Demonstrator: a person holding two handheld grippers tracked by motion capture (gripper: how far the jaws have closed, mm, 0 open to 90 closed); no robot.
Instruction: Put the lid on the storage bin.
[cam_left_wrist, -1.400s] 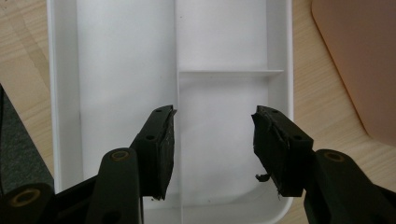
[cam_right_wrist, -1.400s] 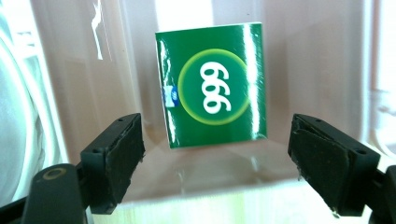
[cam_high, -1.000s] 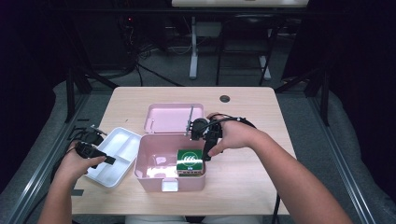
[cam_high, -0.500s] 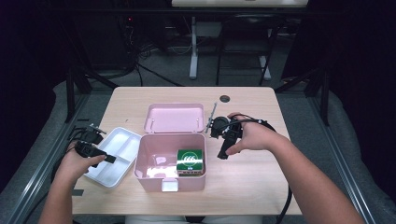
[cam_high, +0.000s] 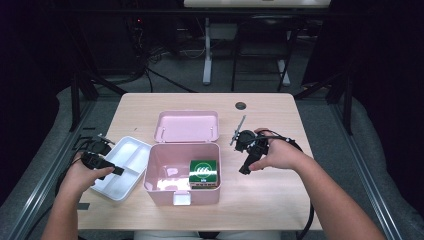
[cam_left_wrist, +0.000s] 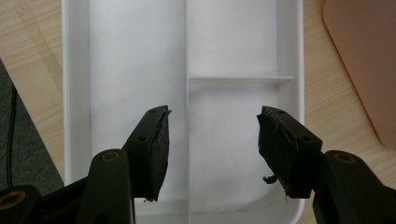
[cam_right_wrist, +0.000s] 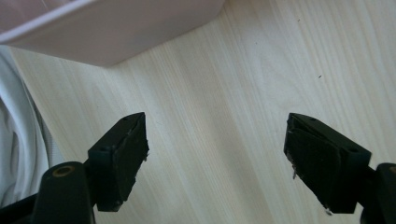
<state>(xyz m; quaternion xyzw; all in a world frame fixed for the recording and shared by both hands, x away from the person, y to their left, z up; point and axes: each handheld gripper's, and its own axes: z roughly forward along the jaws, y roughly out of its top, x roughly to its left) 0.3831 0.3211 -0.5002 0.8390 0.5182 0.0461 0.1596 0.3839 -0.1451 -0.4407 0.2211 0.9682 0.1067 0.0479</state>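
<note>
One pale wooden surface (cam_high: 280, 200) is carrying one open pink plastic box (cam_high: 170, 187), its hinged lid lying flat behind it, with one green carton (cam_high: 203, 171) sitting inside at its right. One white divided plastic tray (cam_high: 131, 157) is lying just left of the box. The left gripper (cam_left_wrist: 212, 135) is hovering over the tray, jaws wide and empty. The right gripper (cam_high: 245, 167) is hanging over bare wood right of the box, jaws wide, having just narrowed slightly, nothing between them.

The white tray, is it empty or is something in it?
Empty. The white tray shows only bare compartments beneath the left tool.
</note>
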